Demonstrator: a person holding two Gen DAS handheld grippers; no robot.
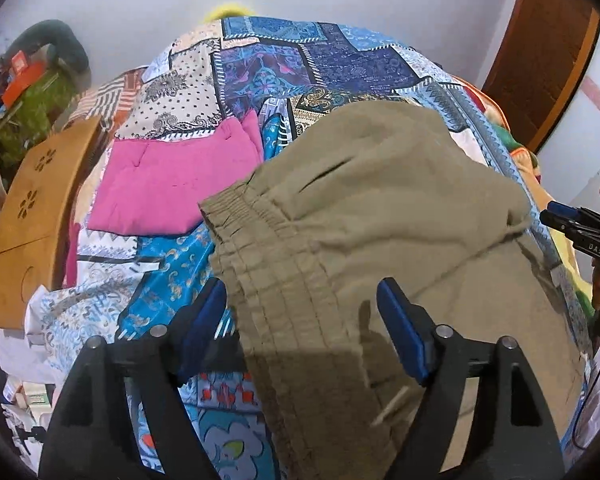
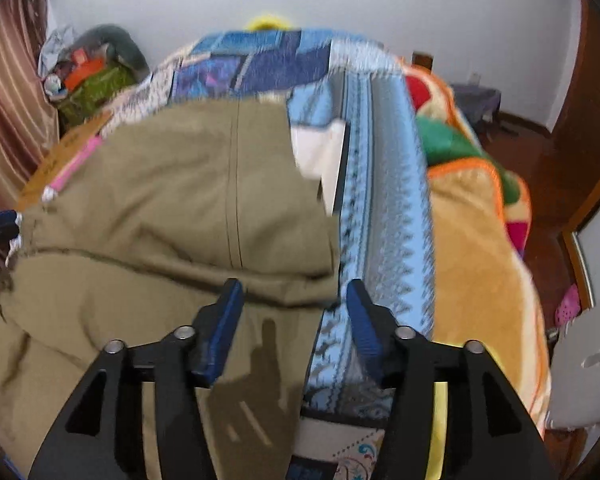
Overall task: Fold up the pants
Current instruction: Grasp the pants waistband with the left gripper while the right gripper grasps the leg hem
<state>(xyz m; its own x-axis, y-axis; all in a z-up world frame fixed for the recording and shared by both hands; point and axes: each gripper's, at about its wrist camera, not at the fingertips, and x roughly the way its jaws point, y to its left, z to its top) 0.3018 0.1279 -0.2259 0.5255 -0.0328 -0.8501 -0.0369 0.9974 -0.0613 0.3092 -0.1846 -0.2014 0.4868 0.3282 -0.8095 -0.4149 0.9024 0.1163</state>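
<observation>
Khaki pants [image 1: 380, 208] with an elastic waistband lie on a patchwork bedspread [image 1: 268, 60]. My left gripper [image 1: 304, 296] is open, its blue fingers [image 1: 400, 320] straddling the waistband edge just above it. In the right wrist view the pants [image 2: 160, 208] lie folded over with a crease across the middle. My right gripper [image 2: 294, 292] is open and empty above the pants' right edge and the blue border of the bedspread [image 2: 384, 200]. The right gripper also shows at the right edge of the left wrist view [image 1: 580, 228].
Folded pink pants [image 1: 160, 188] lie on the bed to the left of the khaki ones. A wooden board [image 1: 32, 220] stands at the bed's left side. An orange blanket [image 2: 480, 248] covers the bed's right side. Clutter [image 1: 24, 92] is piled at the back left.
</observation>
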